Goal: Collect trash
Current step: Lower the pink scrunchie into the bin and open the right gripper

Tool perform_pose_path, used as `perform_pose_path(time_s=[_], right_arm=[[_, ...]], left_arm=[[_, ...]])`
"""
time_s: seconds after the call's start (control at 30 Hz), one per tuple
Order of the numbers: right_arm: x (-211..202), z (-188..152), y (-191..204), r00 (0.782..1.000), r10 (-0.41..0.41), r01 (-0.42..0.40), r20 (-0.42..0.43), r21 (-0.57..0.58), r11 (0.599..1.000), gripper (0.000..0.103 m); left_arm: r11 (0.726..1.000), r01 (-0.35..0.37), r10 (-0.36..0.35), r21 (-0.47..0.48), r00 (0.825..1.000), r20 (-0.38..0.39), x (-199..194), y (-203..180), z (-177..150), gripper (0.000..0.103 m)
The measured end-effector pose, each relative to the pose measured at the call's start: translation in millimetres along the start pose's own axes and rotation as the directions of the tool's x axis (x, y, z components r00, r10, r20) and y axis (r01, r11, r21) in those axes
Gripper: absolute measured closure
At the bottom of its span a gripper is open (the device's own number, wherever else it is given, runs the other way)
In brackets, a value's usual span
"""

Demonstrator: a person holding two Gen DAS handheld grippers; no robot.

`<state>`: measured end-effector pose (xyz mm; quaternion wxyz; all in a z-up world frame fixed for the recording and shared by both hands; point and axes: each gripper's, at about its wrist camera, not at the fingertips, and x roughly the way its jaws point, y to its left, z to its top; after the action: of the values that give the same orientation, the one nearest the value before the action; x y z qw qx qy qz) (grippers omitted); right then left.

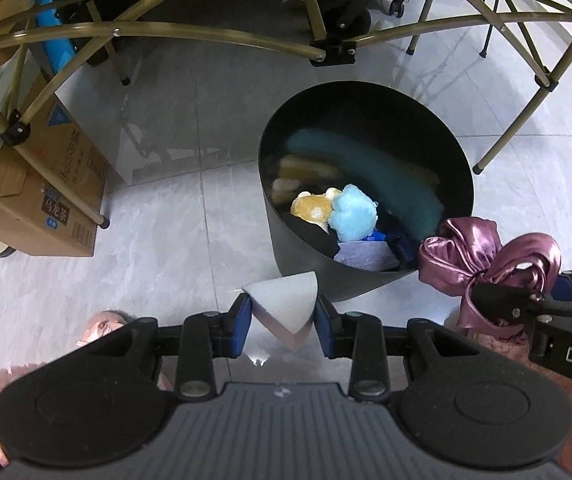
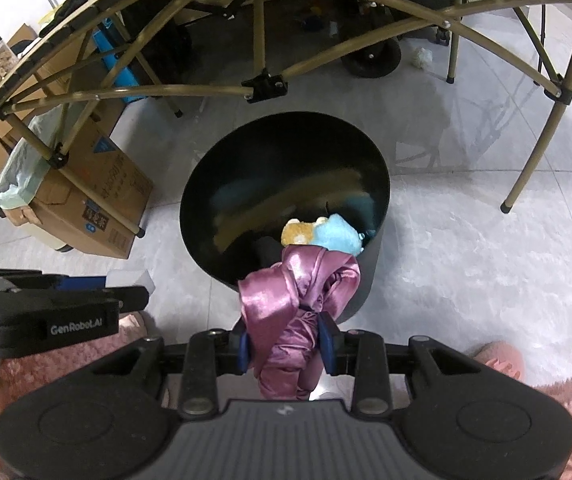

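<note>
A round black bin (image 1: 370, 280) (image 2: 370, 264) stands on the pale tiled floor, holding a blue plush toy (image 1: 354, 212) (image 2: 336, 236), a yellow plush toy (image 1: 312, 206) (image 2: 298, 232) and other scraps. My left gripper (image 1: 283, 322) is shut on a white wedge-shaped foam piece (image 1: 286, 304), held above the floor just short of the bin's near rim. My right gripper (image 2: 286, 342) is shut on a bunch of shiny purple satin cloth (image 2: 298, 300) (image 1: 482, 252), which hangs over the bin's near edge. In the right wrist view the left gripper's side (image 2: 57, 304) shows at the left.
A folding table's olive metal frame (image 1: 213, 36) (image 2: 189, 90) arches over the bin, its legs landing around it. Cardboard boxes (image 1: 45, 184) (image 2: 93, 196) sit at the left. A person's pink fuzzy sleeves (image 2: 566, 420) and slippers (image 2: 502, 356) show near the bottom.
</note>
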<state>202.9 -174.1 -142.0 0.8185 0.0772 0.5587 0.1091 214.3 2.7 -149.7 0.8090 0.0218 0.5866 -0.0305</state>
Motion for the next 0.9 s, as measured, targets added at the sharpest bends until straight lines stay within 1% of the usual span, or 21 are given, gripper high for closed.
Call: perform_pose_path(time_s=[0.27, 0.77, 0.9], right_arm=[[-1.8, 18.9, 6.6, 0.999, 0.014, -0.013, 0.043, -0.025, 1.000, 0.071], [18.9, 66.6, 16.6, 0.998, 0.019, -0.017, 0.062, -0.033, 0.999, 0.071], [21.4, 73.9, 14.8, 0.997, 0.010, -0.008, 0.072, -0.018, 1.000, 0.063]], left_arm=[[1.000, -0.009, 0.009, -0.023, 1.000, 0.002, -0.7, 6.0, 9.1, 0.069], [0.998, 0.005, -0.006, -0.058, 1.000, -0.016, 2.6, 16.7, 22.5, 0.069], [0.998, 0.003, -0.004, -0.064, 1.000, -0.013, 1.8, 18.7, 23.1, 0.069]])
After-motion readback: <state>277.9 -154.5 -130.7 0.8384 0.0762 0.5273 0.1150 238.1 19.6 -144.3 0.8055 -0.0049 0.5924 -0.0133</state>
